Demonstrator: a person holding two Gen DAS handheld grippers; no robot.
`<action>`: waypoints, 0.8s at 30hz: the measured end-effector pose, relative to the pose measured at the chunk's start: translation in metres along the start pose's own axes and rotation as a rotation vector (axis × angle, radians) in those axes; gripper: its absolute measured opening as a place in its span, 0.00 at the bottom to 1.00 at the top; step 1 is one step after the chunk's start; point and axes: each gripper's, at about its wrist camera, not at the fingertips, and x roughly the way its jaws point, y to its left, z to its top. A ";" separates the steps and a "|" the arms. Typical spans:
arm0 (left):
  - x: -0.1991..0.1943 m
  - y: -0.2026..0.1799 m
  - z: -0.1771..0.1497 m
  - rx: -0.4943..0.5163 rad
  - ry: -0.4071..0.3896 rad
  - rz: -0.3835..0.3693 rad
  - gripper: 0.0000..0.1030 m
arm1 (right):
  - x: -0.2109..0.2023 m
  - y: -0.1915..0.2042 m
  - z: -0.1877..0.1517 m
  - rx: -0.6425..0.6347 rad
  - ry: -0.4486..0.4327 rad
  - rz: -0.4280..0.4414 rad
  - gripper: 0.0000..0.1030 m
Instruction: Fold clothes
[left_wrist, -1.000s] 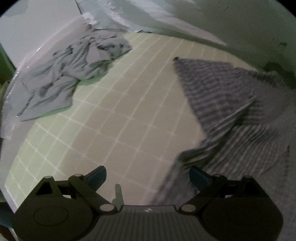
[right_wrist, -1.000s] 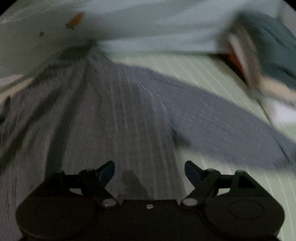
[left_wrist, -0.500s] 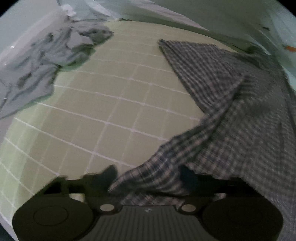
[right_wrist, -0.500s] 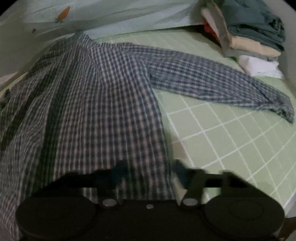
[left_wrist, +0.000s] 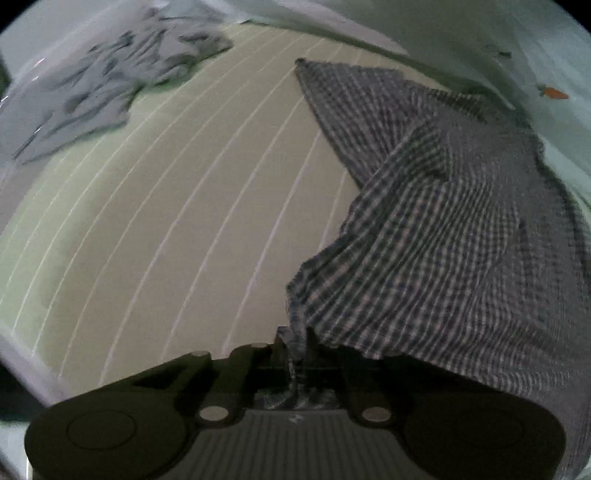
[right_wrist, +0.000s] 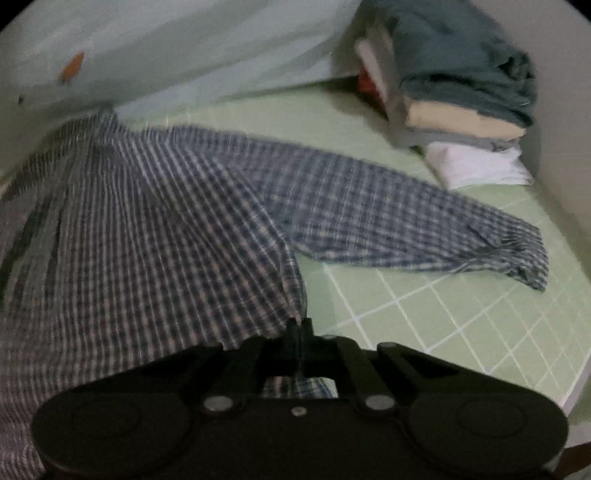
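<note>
The left gripper (left_wrist: 295, 341) had just been closing its jaws and pinched a bunched edge of the plaid shirt (left_wrist: 443, 240), which spread away to the right over the pale green gridded sheet (left_wrist: 184, 221); a crumpled grey garment (left_wrist: 110, 85) lay well apart at upper left

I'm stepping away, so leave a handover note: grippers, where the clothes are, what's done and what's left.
Left gripper: fingers have just closed on the plaid shirt at its hem corner.
Right gripper: shut on the opposite hem corner.
The shirt lies spread on the green grid mat, one sleeve stretched out.
Done: folded stack on the mat.
Left: fold this shirt, then the crumpled grey garment.
</note>
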 end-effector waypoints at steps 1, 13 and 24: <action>-0.004 -0.002 -0.005 -0.008 -0.003 0.014 0.30 | 0.000 0.000 -0.002 -0.023 0.000 0.006 0.04; -0.055 -0.040 0.020 0.001 -0.180 0.031 0.85 | -0.025 0.038 -0.024 -0.094 -0.062 0.238 1.00; -0.010 -0.056 0.111 0.147 -0.156 -0.030 0.86 | -0.003 0.099 -0.031 -0.123 0.039 0.172 1.00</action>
